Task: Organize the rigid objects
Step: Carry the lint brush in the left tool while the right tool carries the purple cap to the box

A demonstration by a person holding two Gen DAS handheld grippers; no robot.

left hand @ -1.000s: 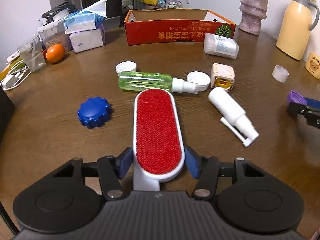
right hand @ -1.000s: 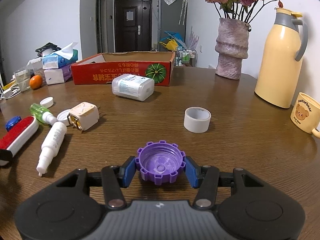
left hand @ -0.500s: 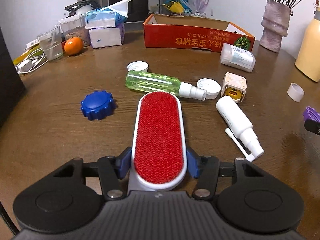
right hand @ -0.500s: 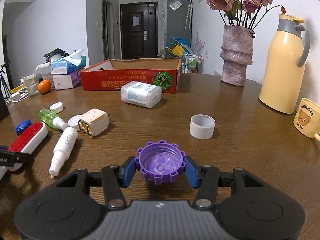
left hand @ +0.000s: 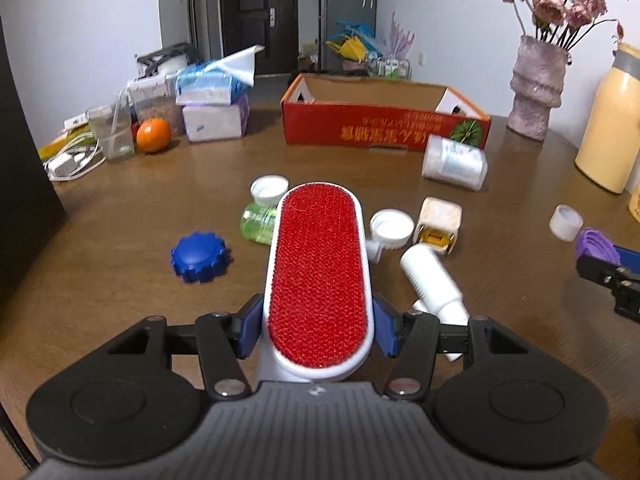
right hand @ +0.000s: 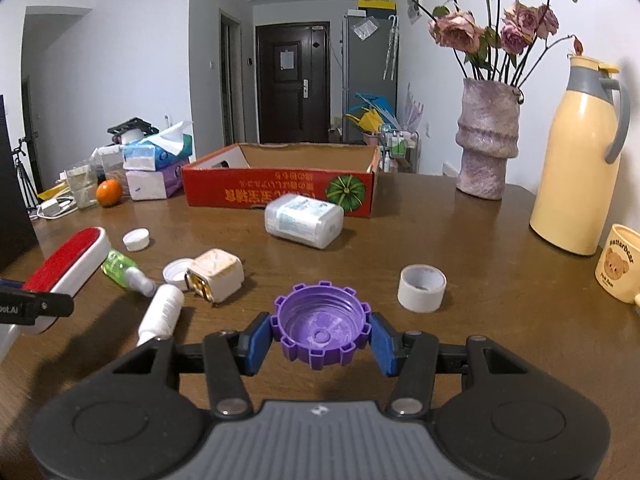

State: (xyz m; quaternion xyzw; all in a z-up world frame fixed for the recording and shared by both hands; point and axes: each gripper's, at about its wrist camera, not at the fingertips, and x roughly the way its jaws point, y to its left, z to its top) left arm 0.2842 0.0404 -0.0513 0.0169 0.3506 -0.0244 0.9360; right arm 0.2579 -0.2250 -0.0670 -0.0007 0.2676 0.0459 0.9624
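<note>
The left gripper (left hand: 318,330) has its jaws clamped on an oval white plastic brush (left hand: 318,280) with nubby red pile, above the glossy wooden bench (left hand: 120,240). The right gripper (right hand: 320,338) has its jaws pinching a ridged purple cap (right hand: 320,322), hollow side up.

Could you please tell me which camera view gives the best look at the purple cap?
The right wrist view shows the purple cap best: it sits centred and close, open side up, held between the right gripper pads. The left wrist view catches only a sliver of it at the right edge, partly hidden by the gripper.
</note>
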